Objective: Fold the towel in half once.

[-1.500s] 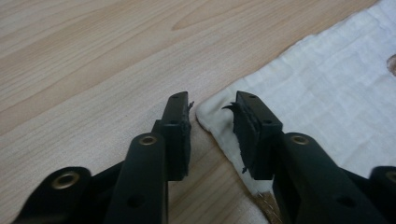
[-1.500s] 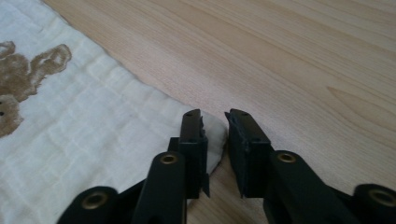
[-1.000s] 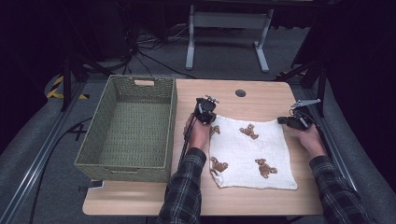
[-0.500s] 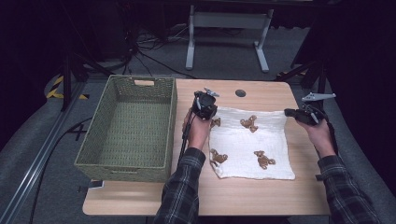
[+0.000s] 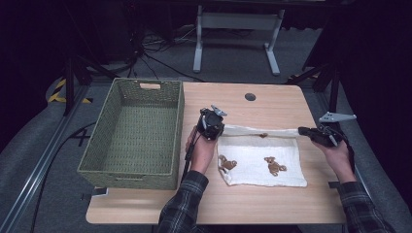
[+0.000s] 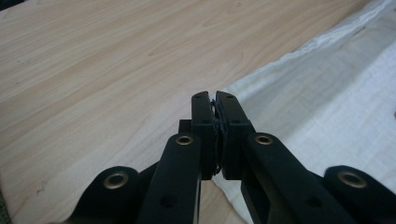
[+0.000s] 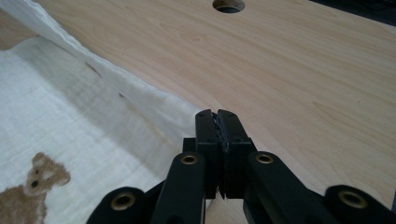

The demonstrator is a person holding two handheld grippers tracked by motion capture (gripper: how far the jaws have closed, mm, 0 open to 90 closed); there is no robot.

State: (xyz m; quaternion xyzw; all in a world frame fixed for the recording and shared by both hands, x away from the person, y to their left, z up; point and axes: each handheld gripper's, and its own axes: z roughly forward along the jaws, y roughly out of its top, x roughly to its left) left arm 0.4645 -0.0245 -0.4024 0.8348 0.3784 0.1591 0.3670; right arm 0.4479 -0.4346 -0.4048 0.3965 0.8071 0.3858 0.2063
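A white cloth [image 5: 262,162] printed with brown teddy bears lies on the right half of the wooden table [image 5: 272,104]. Its far edge is lifted and stretched taut between the two grippers. My left gripper [image 5: 214,127] holds the far left corner, next to the basket. In the left gripper view the gripper [image 6: 214,95] is shut, with the cloth [image 6: 327,93] running off from its jaws. My right gripper [image 5: 303,130] holds the far right corner; its own view shows the gripper [image 7: 217,113] shut on the cloth [image 7: 56,116], beside a bear print [image 7: 42,179].
A large green woven basket [image 5: 180,121] stands on the left half of the table, close to my left hand. A round cable hole [image 5: 250,96] sits near the table's far edge. Cables and a metal stand lie on the floor beyond.
Both grippers have raised the cloth's far edge and drawn it toward the person. The visible cloth is shorter front to back, and the far bear prints are now folded under.
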